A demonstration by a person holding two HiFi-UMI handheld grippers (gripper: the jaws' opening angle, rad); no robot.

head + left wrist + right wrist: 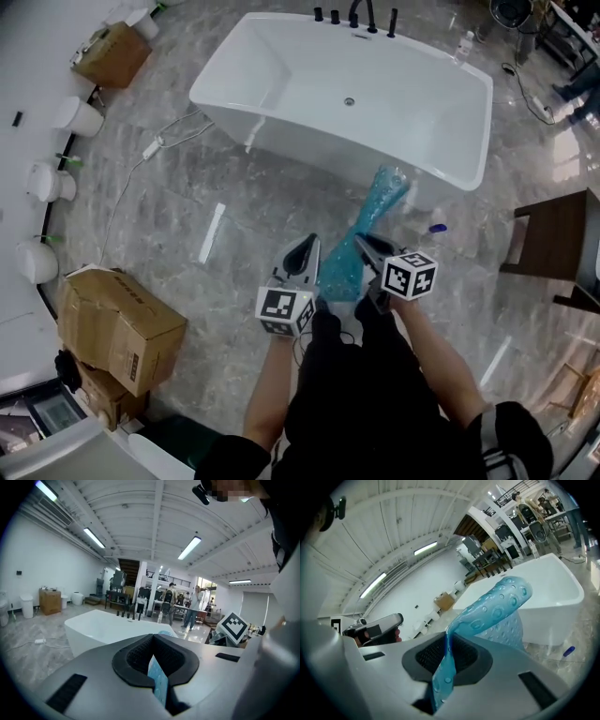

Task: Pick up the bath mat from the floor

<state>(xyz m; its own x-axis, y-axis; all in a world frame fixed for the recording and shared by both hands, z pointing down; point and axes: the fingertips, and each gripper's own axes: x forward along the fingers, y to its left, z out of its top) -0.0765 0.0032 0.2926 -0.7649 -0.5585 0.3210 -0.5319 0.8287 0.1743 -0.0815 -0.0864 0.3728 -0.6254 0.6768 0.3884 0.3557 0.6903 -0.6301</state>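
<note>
The teal bath mat [368, 228] hangs between both claws, its free end drooping toward 1 o'clock in front of the white bathtub [281, 84] at 12 o'clock. The left gripper [307, 247] is pinching one edge of the mat in its jaws, and the right gripper [367, 246], just beside it at 3 o'clock, pinches the other edge. A cardboard box [117, 328] sits at 8 o'clock on the marble floor [234, 197].

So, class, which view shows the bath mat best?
The head view: the bath mat shows at full length, held by the left gripper and right gripper. The right gripper view shows a bubbled part clamped close up; the left gripper view only a thin edge between jaws.
</note>
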